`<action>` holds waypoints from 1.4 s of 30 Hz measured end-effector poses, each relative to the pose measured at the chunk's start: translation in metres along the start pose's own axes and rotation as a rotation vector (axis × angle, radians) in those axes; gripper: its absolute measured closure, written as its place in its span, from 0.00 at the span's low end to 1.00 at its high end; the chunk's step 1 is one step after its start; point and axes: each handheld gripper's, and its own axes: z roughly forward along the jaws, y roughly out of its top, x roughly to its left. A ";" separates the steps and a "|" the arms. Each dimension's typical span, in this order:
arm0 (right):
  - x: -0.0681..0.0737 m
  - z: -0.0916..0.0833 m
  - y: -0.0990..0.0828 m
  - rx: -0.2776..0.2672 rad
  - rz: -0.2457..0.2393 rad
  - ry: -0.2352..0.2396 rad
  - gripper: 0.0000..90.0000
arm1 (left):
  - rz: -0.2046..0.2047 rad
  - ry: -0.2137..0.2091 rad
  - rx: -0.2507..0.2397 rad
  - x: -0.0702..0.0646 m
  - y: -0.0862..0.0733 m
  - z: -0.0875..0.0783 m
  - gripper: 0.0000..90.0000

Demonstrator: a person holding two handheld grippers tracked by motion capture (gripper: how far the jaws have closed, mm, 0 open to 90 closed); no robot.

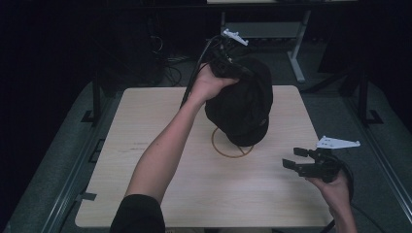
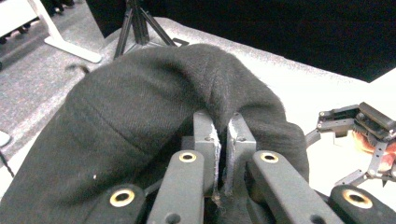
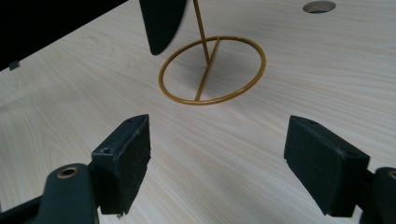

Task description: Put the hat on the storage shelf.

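Black hat (image 1: 243, 104), one gold stand (image 3: 212, 70)

The person's left arm (image 1: 165, 145) reaches forward from the near edge, bare below a dark sleeve (image 1: 138, 213) at the shoulder, stretching toward the far middle. Its hand (image 1: 210, 82) grips the left gripper (image 2: 223, 140), raised high with its grey plate (image 1: 235, 37) on top; the jaws are pressed nearly together, pinching a fold of black cloth (image 2: 140, 116). At the near right, the right hand (image 1: 335, 190) holds the right gripper (image 3: 217, 158) lower, pointing left, its jaws spread wide apart and gripping nothing.
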 end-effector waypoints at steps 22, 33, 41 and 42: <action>0.001 0.004 -0.003 0.023 -0.007 -0.019 0.25 | -0.030 0.048 0.091 0.006 -0.004 0.019 0.56; 0.001 0.006 -0.003 0.033 -0.009 -0.020 0.25 | -0.019 0.064 0.060 0.006 -0.006 -0.003 0.51; 0.002 0.007 -0.003 0.039 -0.007 -0.026 0.24 | -0.009 0.071 0.040 0.002 -0.009 -0.017 0.51; 0.001 0.007 -0.003 0.039 -0.009 -0.028 0.24 | -0.005 0.072 0.045 0.001 -0.010 -0.020 0.51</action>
